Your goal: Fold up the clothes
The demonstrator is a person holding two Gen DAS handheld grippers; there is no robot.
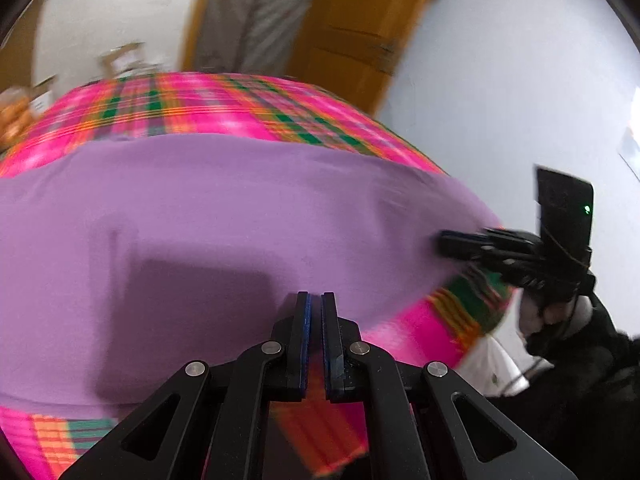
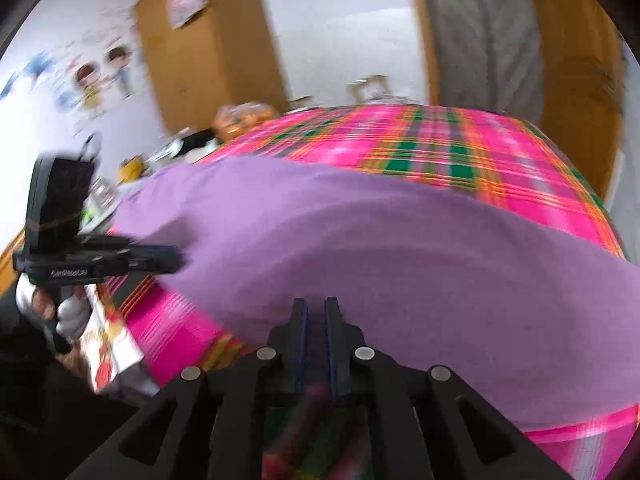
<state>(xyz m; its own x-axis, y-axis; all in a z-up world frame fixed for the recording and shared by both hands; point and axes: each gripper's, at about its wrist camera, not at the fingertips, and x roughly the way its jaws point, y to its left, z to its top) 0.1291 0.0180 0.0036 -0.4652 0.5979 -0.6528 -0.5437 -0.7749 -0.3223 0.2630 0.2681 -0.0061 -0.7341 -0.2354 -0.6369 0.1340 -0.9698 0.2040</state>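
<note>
Garment: purple cloth point(image 1: 224, 216) lies spread across the plaid-covered worktop point(image 1: 208, 100), its near edge lifted at two corners.
Left gripper point(image 1: 315, 300): at the cloth's near edge; jaws narrow, a slim gap showing, purple fabric seems pinched between them.
Right gripper point(image 2: 316, 304): at the cloth's near edge, well apart from the left one; jaws narrow, apparently clamped on fabric.
Fold stage: cannot tell; both views are motion-blurred.
Risk, slip: thin fabric may slide from either grip if the hands pull apart, dropping one corner.
Risk, skew: uneven lift would lay the cloth's edges out of line.
Risk, drag: the plaid cover beneath the cloth may bunch and carry wrinkles into the fold.
</note>
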